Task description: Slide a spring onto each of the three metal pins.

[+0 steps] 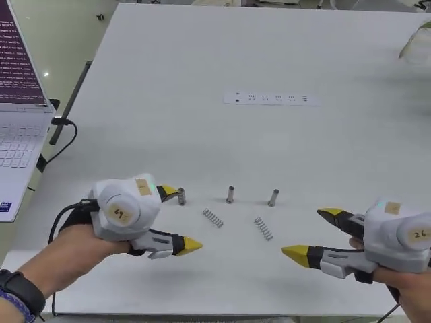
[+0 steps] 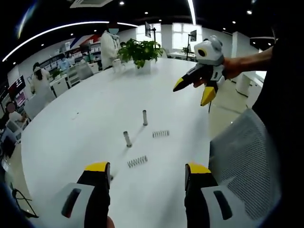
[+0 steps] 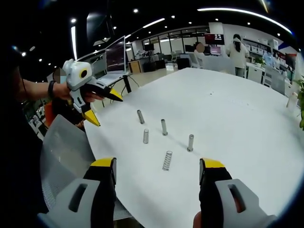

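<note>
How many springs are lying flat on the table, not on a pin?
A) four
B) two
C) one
B: two springs lie flat on the white table, the left spring and the right spring.

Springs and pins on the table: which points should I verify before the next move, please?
1. Left gripper, jaws open and empty: ok.
2. Right gripper, jaws open and empty: ok.
3. Left spring and right spring lie loose on the table, apart from the pins: ok.
4. Middle pin and right pin stand upright and bare: ok.
5. Left pin already carries a spring: cannot tell.
</note>
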A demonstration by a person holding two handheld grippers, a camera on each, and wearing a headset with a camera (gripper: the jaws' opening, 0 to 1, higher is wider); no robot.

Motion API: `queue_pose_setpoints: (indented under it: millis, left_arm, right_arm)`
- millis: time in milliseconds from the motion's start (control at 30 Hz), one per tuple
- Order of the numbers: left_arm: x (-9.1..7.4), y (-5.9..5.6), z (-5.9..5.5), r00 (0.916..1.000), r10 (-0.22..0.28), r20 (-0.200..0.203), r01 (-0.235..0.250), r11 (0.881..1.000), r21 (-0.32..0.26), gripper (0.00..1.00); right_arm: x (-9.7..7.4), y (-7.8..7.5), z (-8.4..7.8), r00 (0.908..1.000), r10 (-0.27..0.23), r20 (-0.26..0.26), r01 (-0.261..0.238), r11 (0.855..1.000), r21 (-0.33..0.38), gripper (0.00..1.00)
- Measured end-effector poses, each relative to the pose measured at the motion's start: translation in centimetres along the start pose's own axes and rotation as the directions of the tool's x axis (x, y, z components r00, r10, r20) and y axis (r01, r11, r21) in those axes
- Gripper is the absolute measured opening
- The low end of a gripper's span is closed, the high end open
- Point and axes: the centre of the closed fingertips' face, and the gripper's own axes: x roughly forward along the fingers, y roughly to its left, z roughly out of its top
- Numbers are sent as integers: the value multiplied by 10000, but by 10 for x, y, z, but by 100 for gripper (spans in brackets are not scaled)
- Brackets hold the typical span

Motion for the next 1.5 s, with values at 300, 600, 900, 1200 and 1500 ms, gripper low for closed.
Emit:
queue_pose_setpoints:
  millis: [300,600,900,1200,1500]
  left_arm:
    - [18,3,1,9975,-569,-411,599,9952,780,57]
    - [39,7,0,9912,-1036,-825,1144,9837,1386,52]
    - [68,10,-12,9819,-1264,-1410,1518,9706,1867,48]
    - [93,13,-23,9742,-1553,-1635,1794,9731,1445,44]
    - [115,9,-43,9607,-1752,-2152,2004,9744,1015,38]
  right_arm:
    - [-3,2,0,10000,-11,-35,11,10000,-7,69]
    - [-3,8,-1,9999,68,-74,-68,10000,27,69]
    - [-1,14,-2,9997,187,-166,-187,9998,4,68]
    - [-4,14,-3,9997,157,-178,-156,9999,71,68]
    - [-5,12,-8,9997,120,-214,-115,9997,205,67]
